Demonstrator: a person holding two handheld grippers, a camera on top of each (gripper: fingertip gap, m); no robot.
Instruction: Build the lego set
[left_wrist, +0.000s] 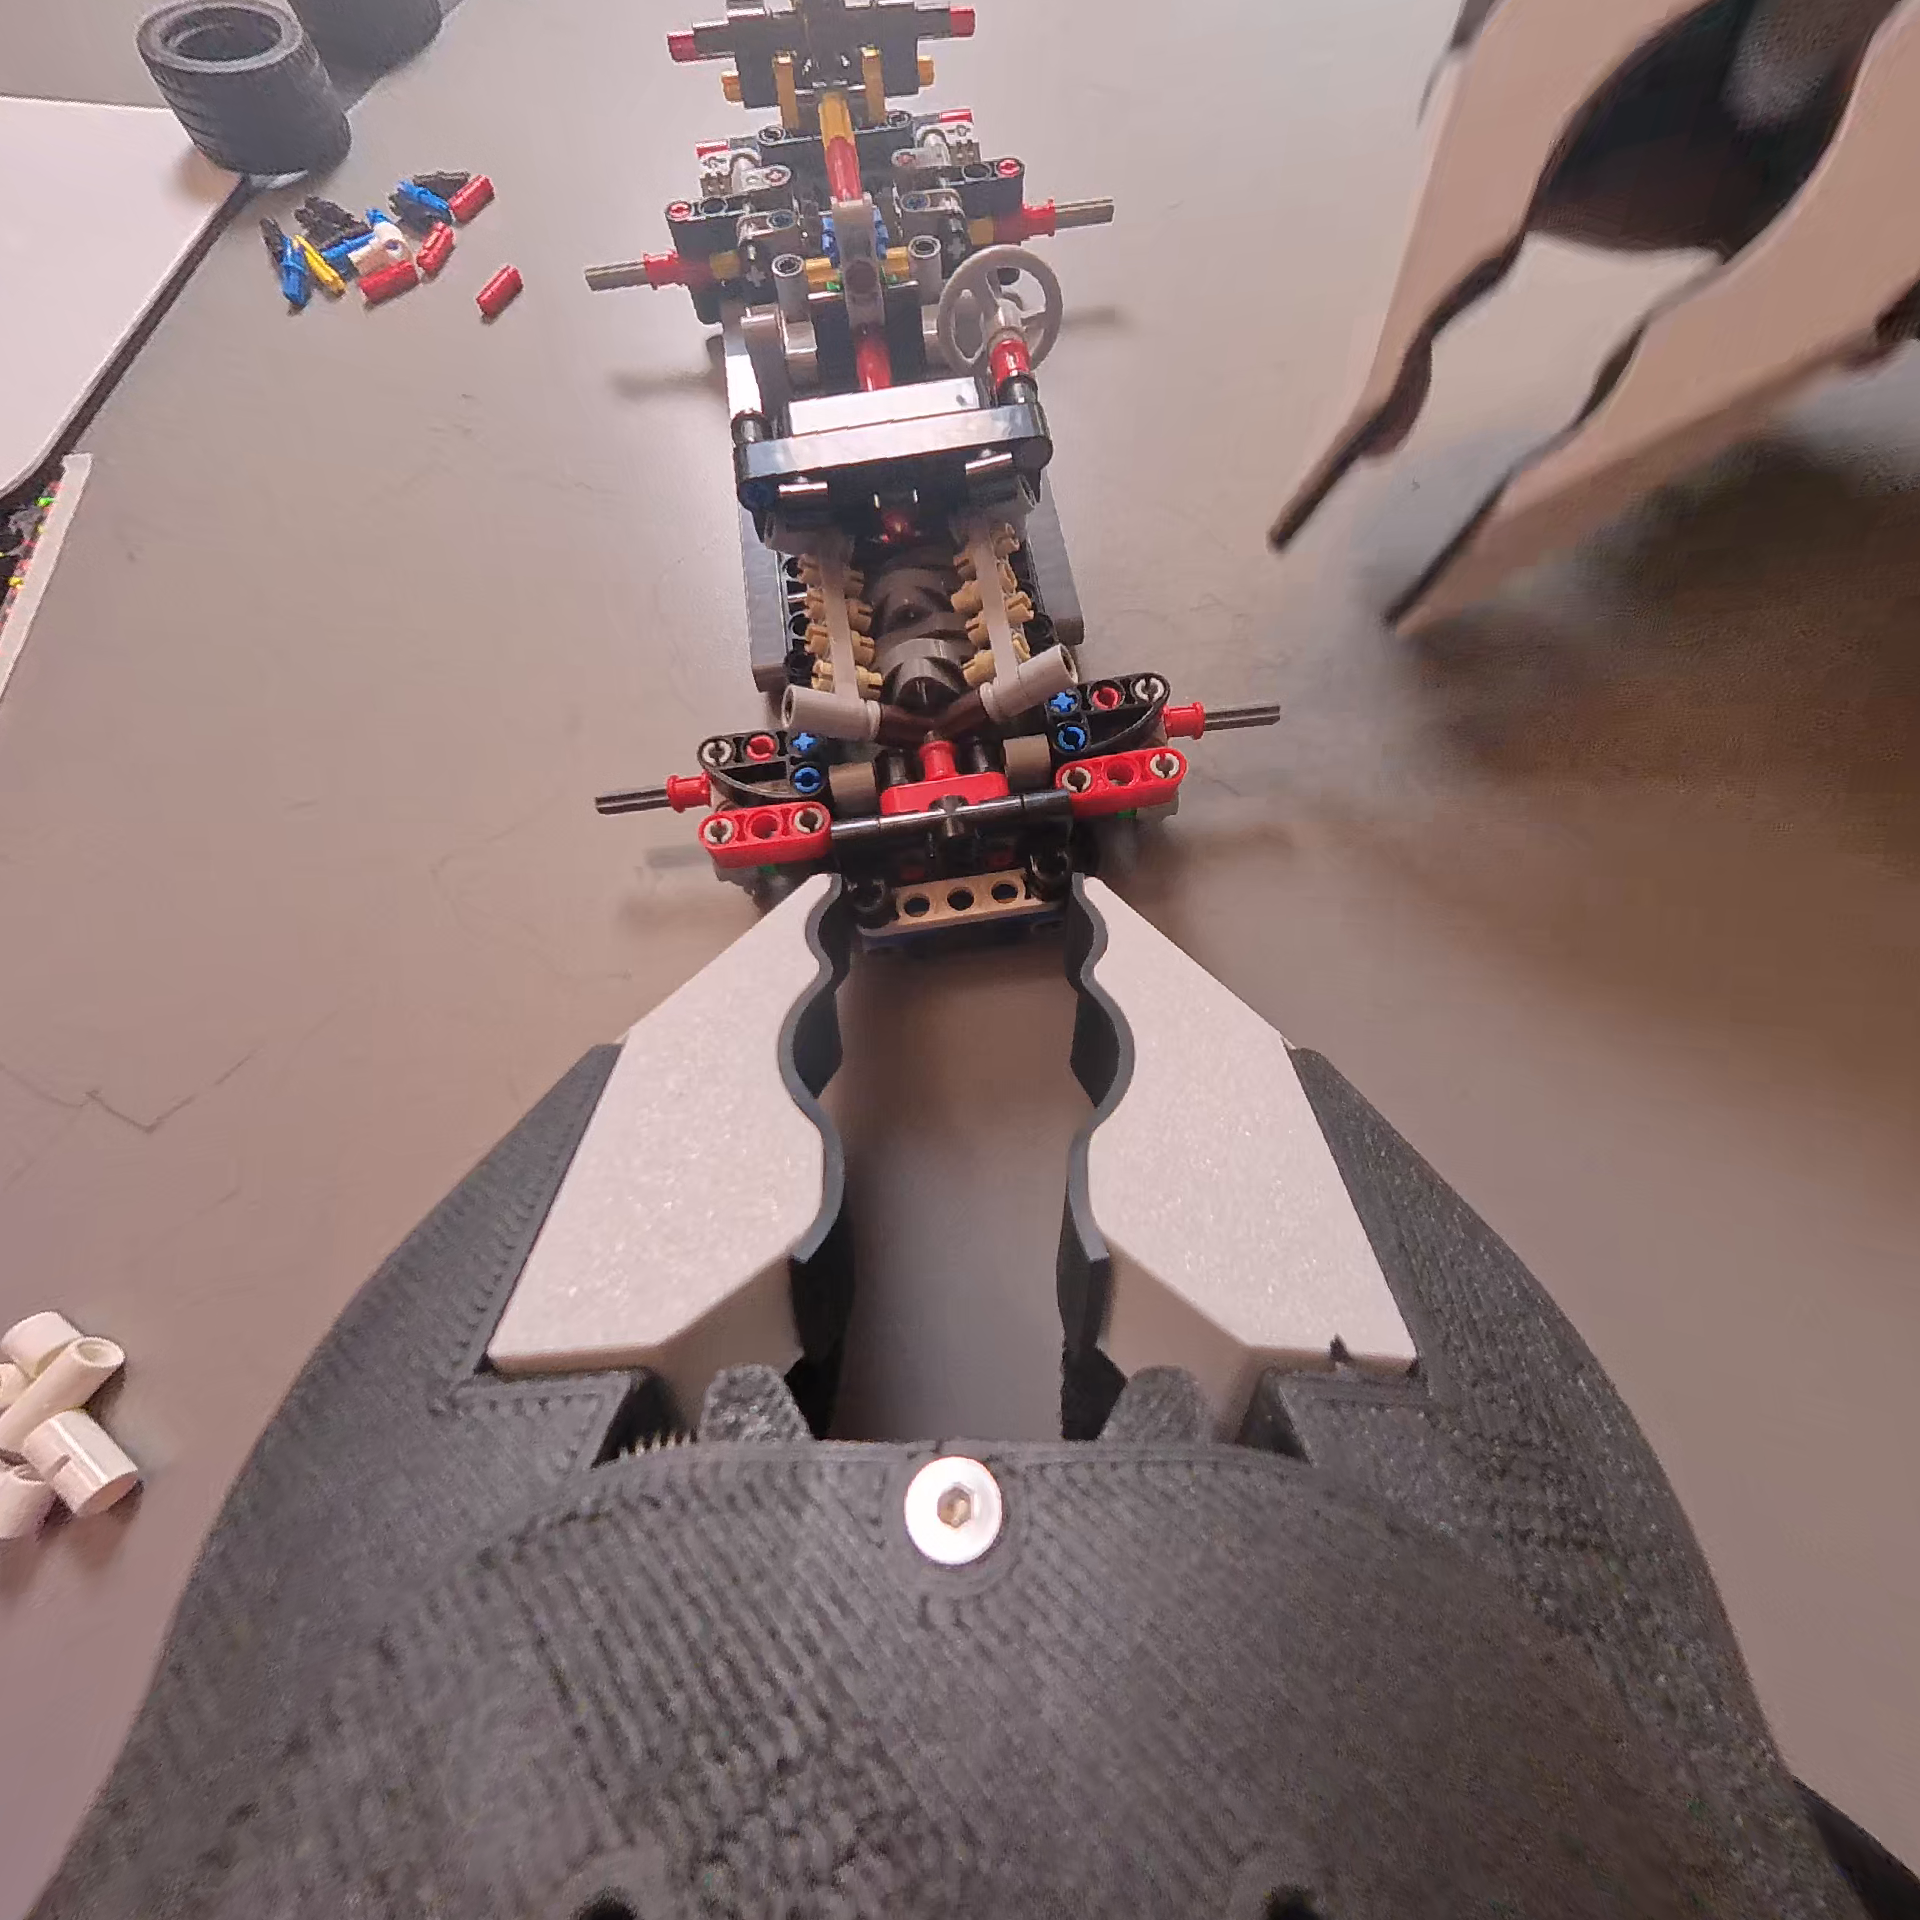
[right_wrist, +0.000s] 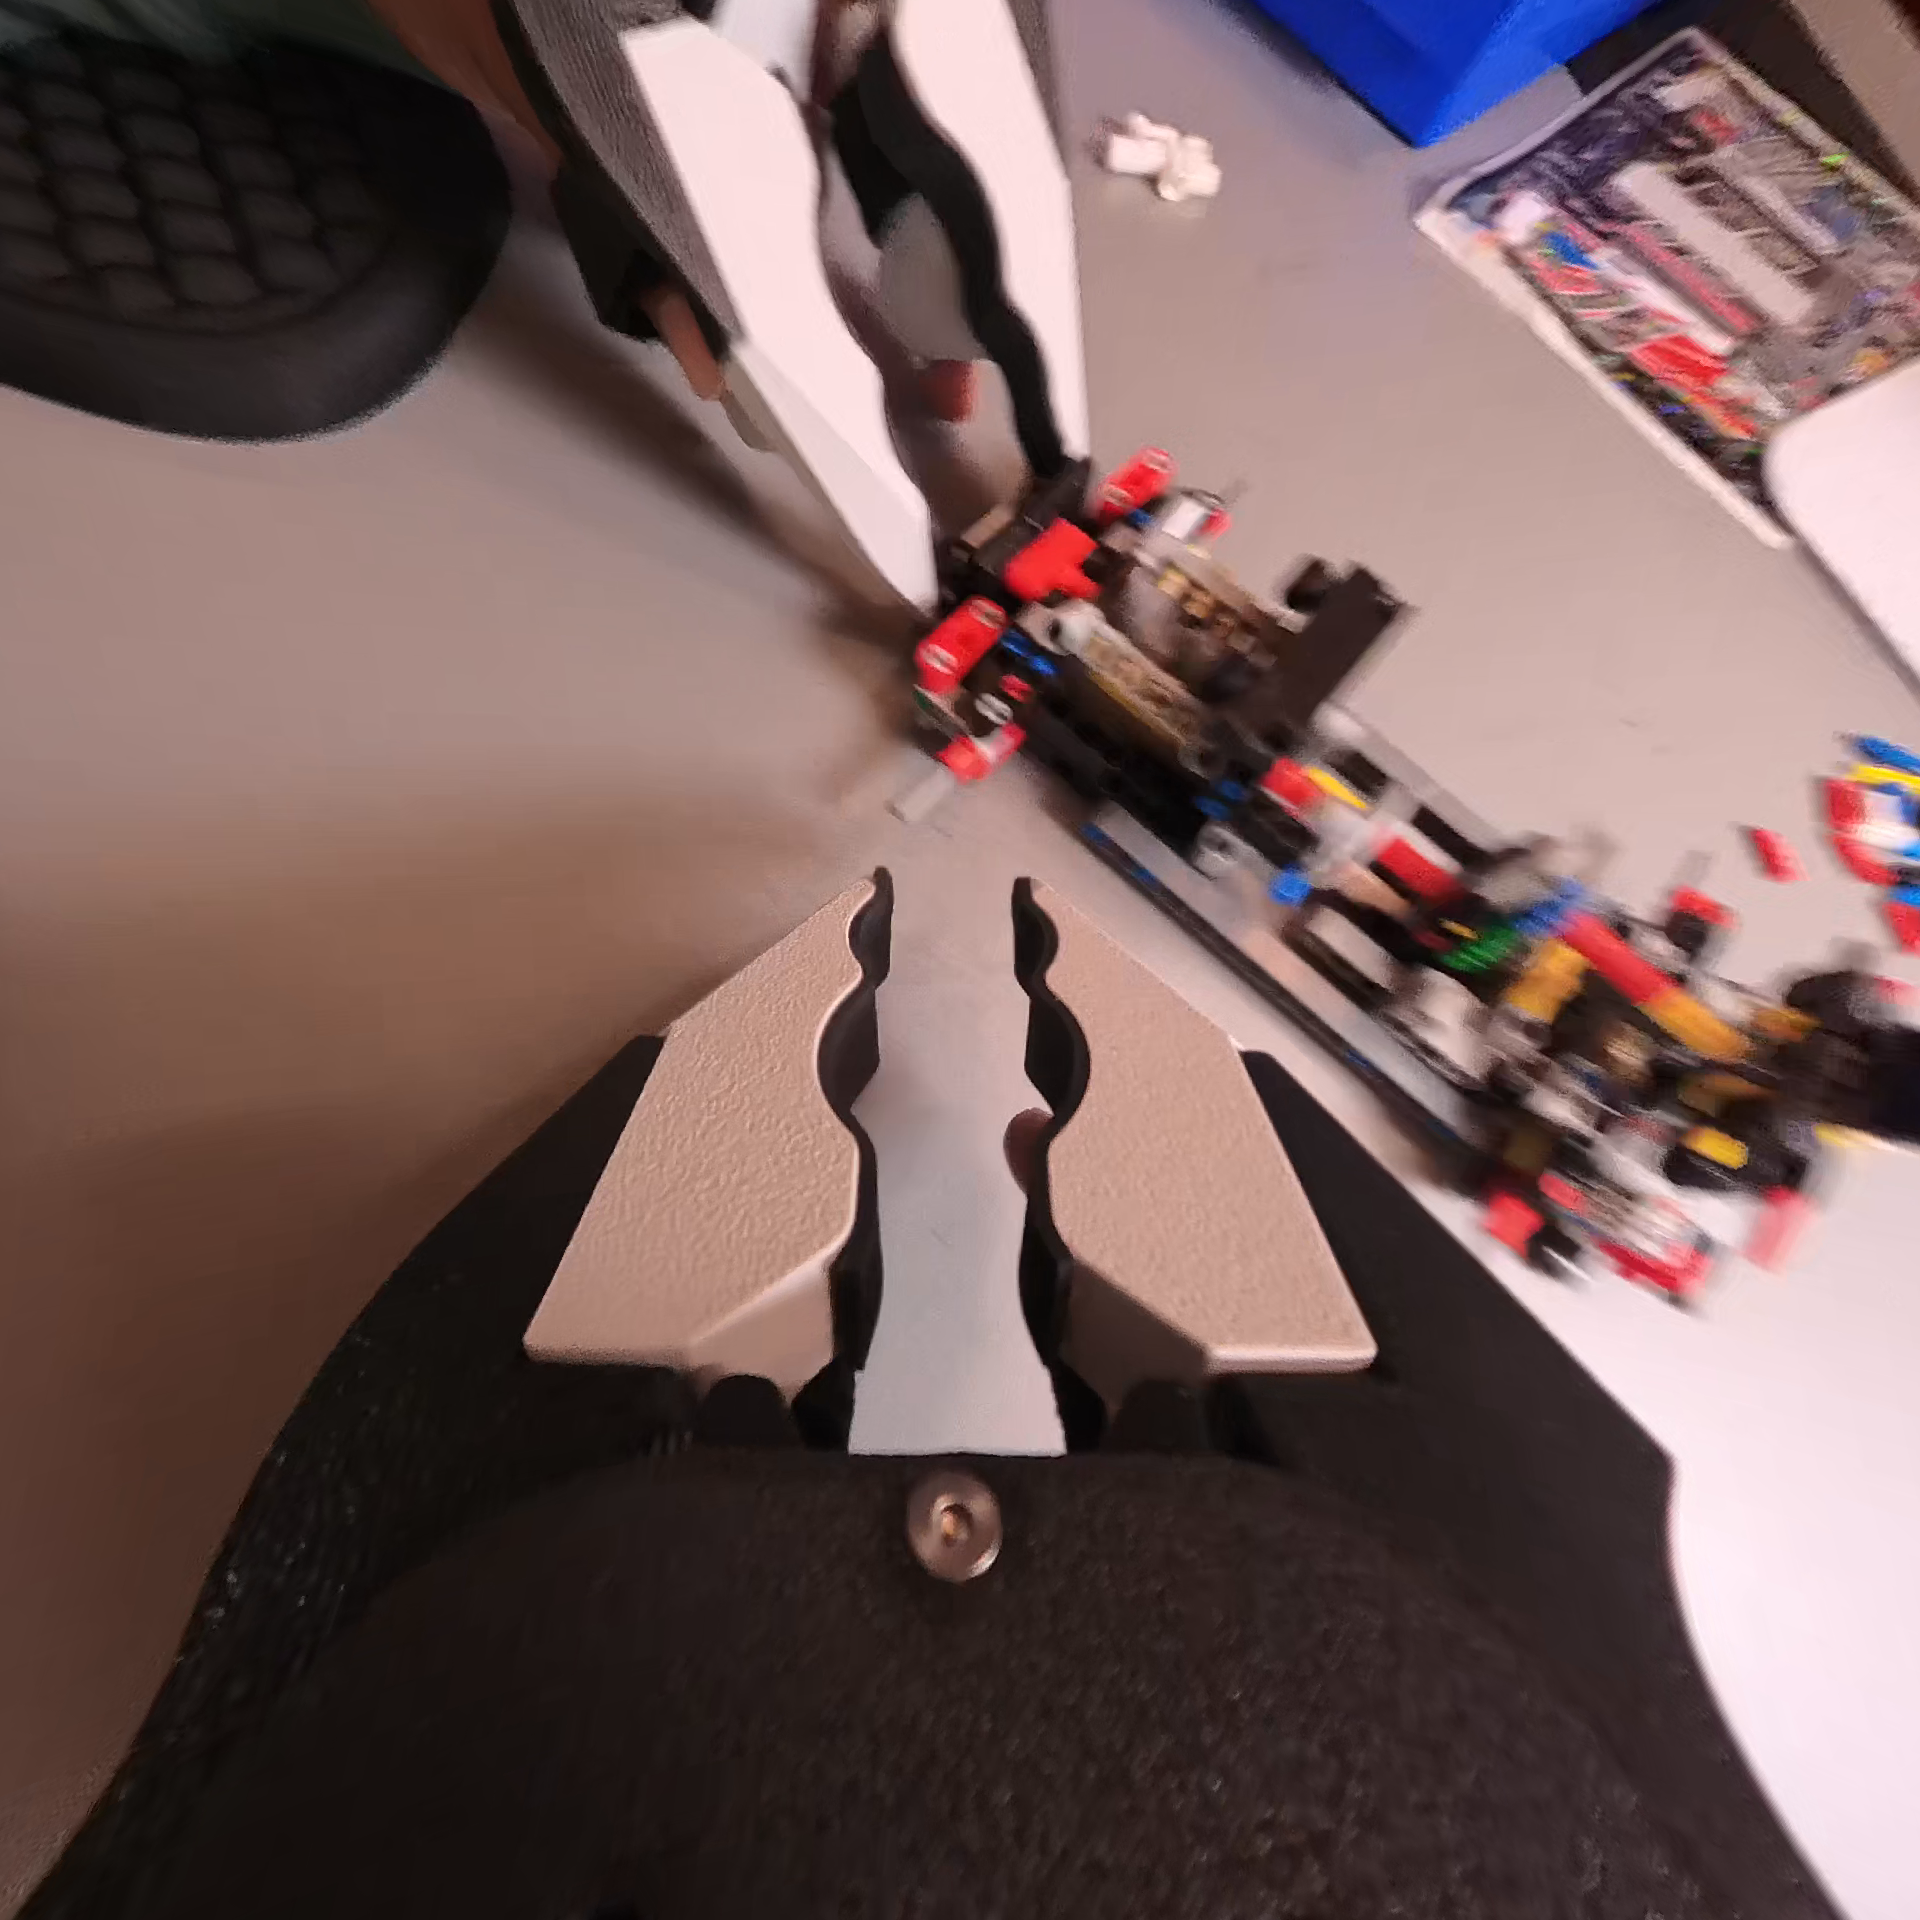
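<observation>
While both grippers close in on the model, the play-by-play reads:

Landmark: the long Lego chassis (left_wrist: 904, 582) lies flat on the tabletop (left_wrist: 364, 727), stretching away from the left gripper.
Left gripper (left_wrist: 956, 914): fingers spread wide and holding nothing, tips flanking the chassis's near end with its tan holed beam (left_wrist: 961, 902); whether they touch it I can't tell.
Right gripper (right_wrist: 951, 894): fingers partly open, empty, hovering off the chassis's side, heavily blurred.
Spares: loose red and blue pins (left_wrist: 384, 244) and a tyre (left_wrist: 244, 83) lie left of the chassis's far half; white connectors (left_wrist: 57, 1418) sit near its close end.
Step in hand: likely bracing the chassis before adding a part.
Next move: probably left fingers squeeze, right fetches a piece.
</observation>
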